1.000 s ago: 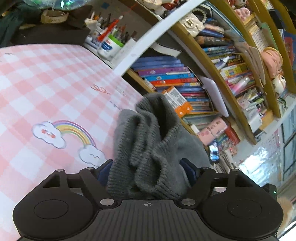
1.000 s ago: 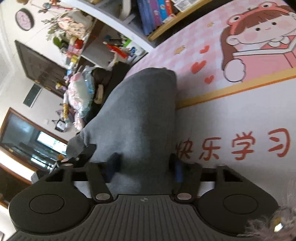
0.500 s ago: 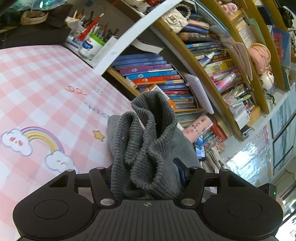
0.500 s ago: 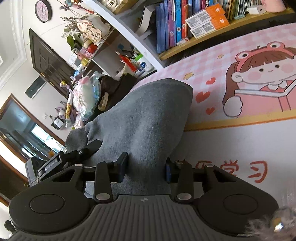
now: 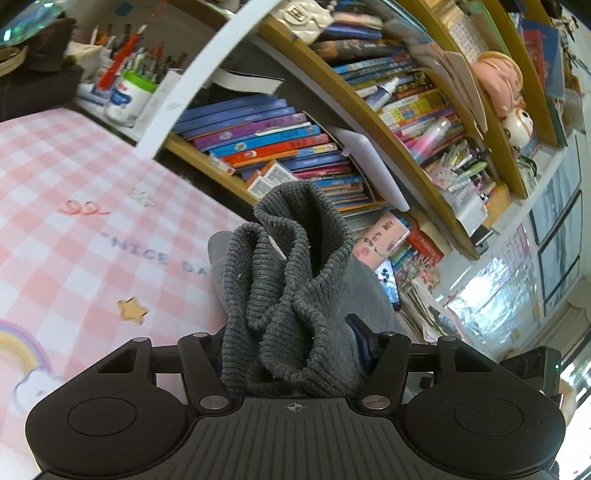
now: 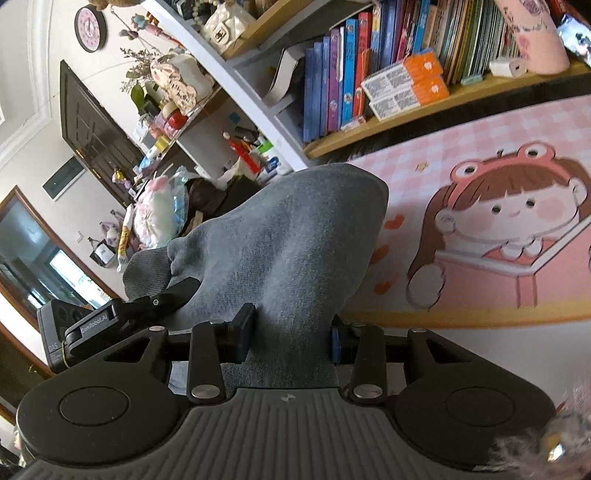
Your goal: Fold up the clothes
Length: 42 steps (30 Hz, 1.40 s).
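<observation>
Left wrist: grey garment [image 5: 295,295] bunched lengthwise, extending away from fingers [image 5: 360,341].

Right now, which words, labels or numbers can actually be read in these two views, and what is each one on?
"NICE", then cut off by the grey garment: printed on the pink checked mat.
"GenRobot.AI": label on the left gripper in the right wrist view.
"DAS": on that gripper's black box.
Book spines, orange boxes, clock face: too small or blurred.
</observation>
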Motion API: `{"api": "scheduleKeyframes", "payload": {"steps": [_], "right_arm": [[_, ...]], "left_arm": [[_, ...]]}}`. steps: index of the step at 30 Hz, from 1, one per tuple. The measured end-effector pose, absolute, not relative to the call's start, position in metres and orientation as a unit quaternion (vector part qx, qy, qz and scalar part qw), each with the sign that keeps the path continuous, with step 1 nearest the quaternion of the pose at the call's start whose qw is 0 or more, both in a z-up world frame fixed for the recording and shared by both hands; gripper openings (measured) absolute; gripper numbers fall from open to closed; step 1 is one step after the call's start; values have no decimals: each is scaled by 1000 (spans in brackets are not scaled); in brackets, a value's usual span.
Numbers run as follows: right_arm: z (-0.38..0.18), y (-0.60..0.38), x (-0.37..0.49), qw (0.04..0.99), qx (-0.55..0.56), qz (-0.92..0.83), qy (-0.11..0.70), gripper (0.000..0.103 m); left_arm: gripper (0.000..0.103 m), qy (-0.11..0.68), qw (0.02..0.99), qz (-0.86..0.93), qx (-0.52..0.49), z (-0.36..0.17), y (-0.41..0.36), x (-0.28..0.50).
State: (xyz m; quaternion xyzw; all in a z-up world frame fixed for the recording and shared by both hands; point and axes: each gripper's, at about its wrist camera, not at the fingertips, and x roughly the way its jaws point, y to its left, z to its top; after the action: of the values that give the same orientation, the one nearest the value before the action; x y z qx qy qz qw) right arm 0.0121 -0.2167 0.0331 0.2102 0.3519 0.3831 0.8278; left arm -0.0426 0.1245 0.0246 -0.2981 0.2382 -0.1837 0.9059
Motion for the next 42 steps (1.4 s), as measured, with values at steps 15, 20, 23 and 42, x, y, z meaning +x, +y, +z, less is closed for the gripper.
{"api": "scheduleKeyframes", "payload": {"steps": [15,20,23,42], "right_arm": [[46,-240,64,848,193,368,329,36],[50,-247,89,854,193,363,319,36],[51,-251,103,857,194,358,316,36],[40,-266,167,871,204,331,300,36]], "left_arm": [[58,243,908,-207,-271,40,93,21],[58,239,908,-217,-266,43,86,49],[58,240,907,-222,-265,42,82,65],[58,236,901,-238,-274,27,68,142]]}}
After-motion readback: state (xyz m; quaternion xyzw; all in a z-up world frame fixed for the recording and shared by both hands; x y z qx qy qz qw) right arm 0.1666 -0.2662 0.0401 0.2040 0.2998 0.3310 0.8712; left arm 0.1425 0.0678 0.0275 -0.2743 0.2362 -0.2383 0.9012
